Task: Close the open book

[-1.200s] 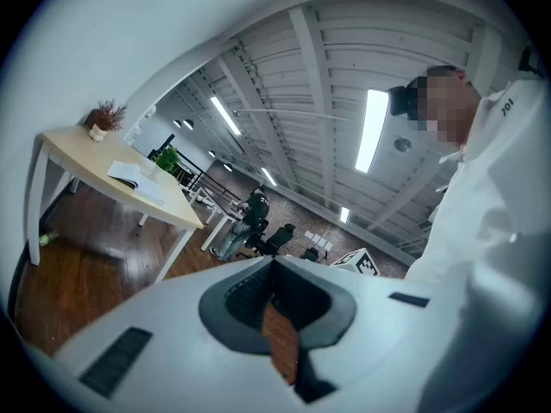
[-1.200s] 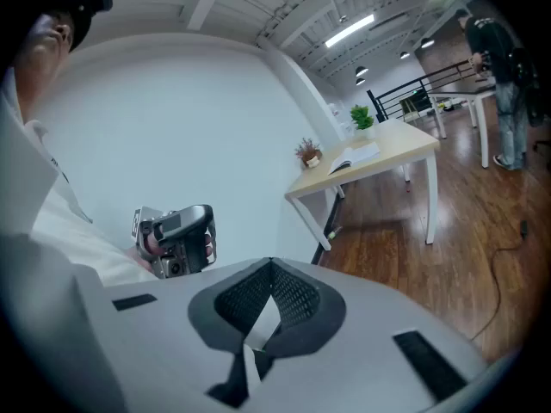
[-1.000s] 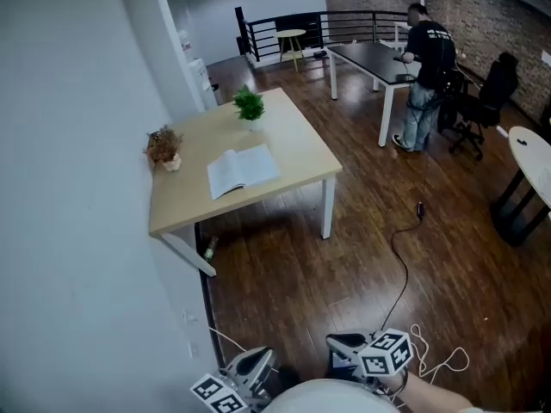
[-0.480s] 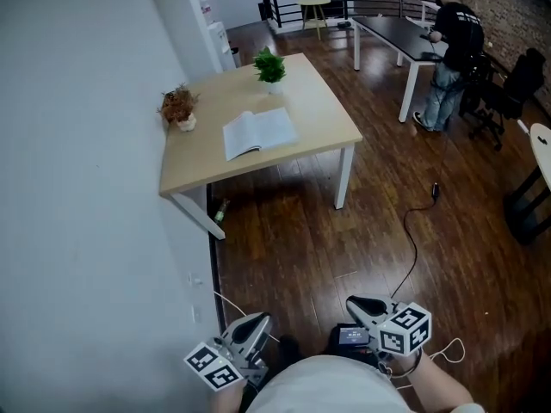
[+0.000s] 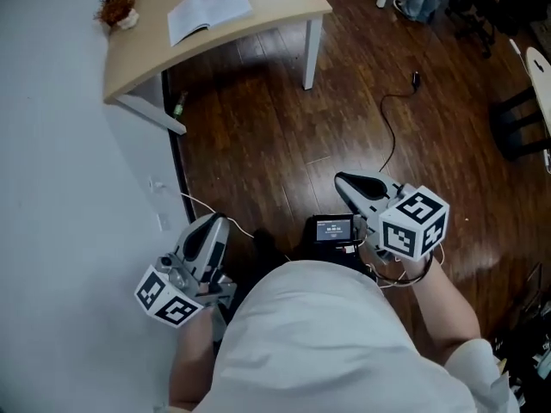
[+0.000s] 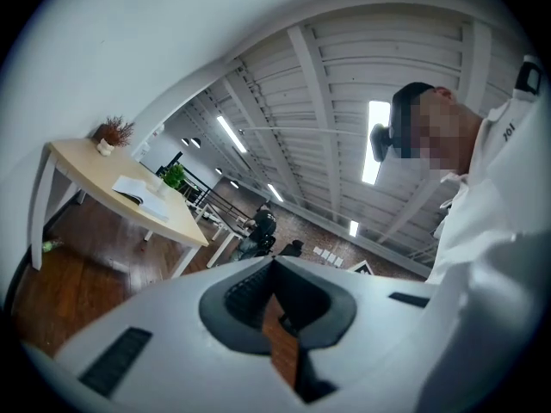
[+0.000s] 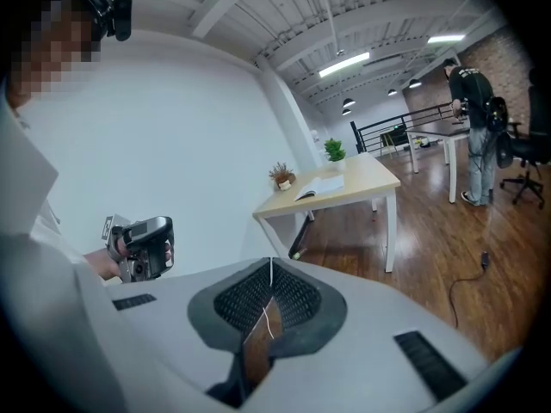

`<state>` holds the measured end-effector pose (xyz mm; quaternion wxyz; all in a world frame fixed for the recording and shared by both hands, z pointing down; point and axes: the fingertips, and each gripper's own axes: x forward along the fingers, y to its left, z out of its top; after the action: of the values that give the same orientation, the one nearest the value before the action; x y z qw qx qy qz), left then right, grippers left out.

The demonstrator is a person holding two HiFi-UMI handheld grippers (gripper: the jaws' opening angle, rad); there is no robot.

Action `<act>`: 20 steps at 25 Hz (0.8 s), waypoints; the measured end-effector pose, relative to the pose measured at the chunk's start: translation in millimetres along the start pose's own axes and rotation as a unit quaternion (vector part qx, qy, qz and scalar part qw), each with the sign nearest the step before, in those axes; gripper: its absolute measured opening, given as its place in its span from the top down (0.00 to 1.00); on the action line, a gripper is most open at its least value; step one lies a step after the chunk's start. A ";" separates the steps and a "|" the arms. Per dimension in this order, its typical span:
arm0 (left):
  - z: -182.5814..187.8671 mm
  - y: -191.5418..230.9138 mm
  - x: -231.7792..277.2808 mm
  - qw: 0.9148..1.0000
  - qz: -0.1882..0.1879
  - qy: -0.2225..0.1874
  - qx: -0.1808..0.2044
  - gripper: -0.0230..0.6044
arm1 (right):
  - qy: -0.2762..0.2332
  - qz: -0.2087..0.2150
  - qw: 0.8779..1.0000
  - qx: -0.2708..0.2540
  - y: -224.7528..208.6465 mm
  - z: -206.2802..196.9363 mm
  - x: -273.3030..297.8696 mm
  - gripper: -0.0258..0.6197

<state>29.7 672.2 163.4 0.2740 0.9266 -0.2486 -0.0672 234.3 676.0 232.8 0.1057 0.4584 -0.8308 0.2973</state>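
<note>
Head view tipped down: book now at top edge, open on surface, well apart from left tool and right tool.
Left gripper view: jaws pressed together, empty.
Right gripper view: same.
Book looks light and floppy; flip it by the cover edge.

Glossy dark wooden floor, matt pale wooden table, book pages probably matt paper.
</note>
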 end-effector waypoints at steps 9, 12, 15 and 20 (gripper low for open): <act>-23.6 -2.3 24.3 0.999 0.023 0.023 0.003 0.97 | 0.028 0.014 0.999 0.007 -21.2 -13.3 -0.2 0.95; -22.7 -1.9 34.3 0.999 0.029 0.023 0.010 0.97 | 0.032 0.021 0.999 0.007 -27.7 -12.9 1.7 0.95; -22.2 -0.3 44.1 0.999 0.037 0.020 0.013 0.97 | 0.034 0.025 0.999 0.010 -36.7 -12.0 3.2 0.95; -19.1 -1.5 60.3 0.999 0.038 0.015 0.019 0.97 | 0.033 0.027 0.999 0.014 -49.8 -6.1 6.5 0.95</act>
<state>87.6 652.4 179.4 0.2623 0.9225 -0.2806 -0.0376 271.1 655.0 260.4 0.1180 0.4270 -0.8348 0.3269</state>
